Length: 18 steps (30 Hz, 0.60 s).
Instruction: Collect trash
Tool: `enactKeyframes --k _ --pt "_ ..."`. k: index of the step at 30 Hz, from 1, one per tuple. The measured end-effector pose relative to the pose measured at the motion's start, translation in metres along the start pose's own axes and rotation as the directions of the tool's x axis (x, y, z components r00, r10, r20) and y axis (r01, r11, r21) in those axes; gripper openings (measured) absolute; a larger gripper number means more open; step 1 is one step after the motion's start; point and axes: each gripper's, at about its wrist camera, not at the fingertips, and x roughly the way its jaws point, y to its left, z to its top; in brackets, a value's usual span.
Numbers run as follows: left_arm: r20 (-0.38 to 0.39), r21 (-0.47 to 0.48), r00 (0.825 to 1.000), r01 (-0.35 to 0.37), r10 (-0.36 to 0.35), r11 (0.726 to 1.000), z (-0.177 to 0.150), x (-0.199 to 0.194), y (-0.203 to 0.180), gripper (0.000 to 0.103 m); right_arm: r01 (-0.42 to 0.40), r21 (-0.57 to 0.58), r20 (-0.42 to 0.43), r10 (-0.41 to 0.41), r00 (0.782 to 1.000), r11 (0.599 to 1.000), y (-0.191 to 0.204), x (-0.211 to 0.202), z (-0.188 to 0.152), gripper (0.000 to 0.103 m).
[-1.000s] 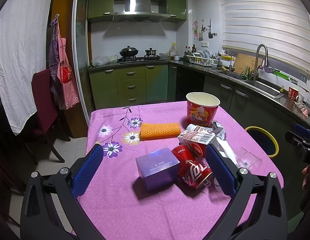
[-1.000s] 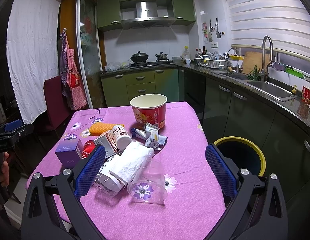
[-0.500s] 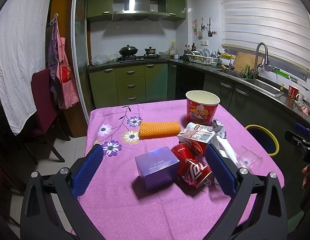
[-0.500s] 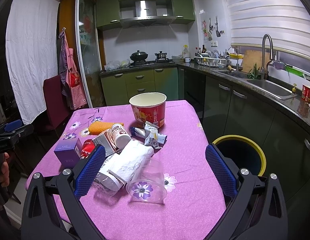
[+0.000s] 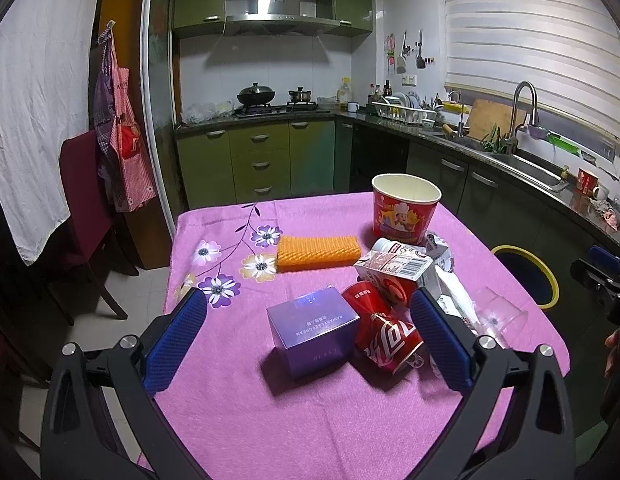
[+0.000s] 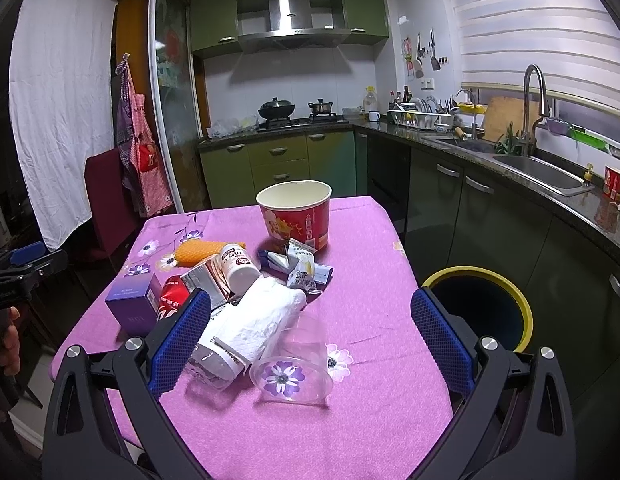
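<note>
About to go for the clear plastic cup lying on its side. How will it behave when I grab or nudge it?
The clear plastic cup looks thin-walled, so probably very light and apt to buckle under a firm squeeze. Lying on its side on the tablecloth, it may roll in an arc if nudged. The right tongs stand open, holding nothing.

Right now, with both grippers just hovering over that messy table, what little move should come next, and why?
Probably lower the open right gripper onto the clear plastic cup. It lies on its side nearest that gripper, apart from the pile, and the yellow-rimmed bin stands just right of the table.
</note>
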Motion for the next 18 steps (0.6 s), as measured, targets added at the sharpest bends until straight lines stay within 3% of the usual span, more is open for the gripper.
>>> enactKeyframes --k 7,12,15,18 --pt "-0.046 -0.02 0.999 0.02 -0.021 1.0 0.0 0.019 0.005 0.097 0.001 -0.004 -0.04 -0.001 0.999 1.0 -0.002 0.018 0.0 0.099" --pt "-0.056 -0.032 0.998 0.018 -0.02 0.999 0.017 0.043 0.015 0.097 -0.038 -0.015 -0.088 0.036 0.995 0.999 -0.009 0.037 0.021 0.099" --pt "-0.049 -0.028 0.999 0.02 -0.021 0.999 0.037 0.061 0.023 0.097 -0.107 0.008 -0.16 0.107 0.981 0.994 -0.014 0.058 0.047 0.099" --pt "-0.044 -0.028 0.999 0.015 -0.016 0.999 0.062 0.081 0.033 0.097 -0.206 0.044 -0.242 0.211 0.947 0.977 -0.02 0.088 0.089 0.099"
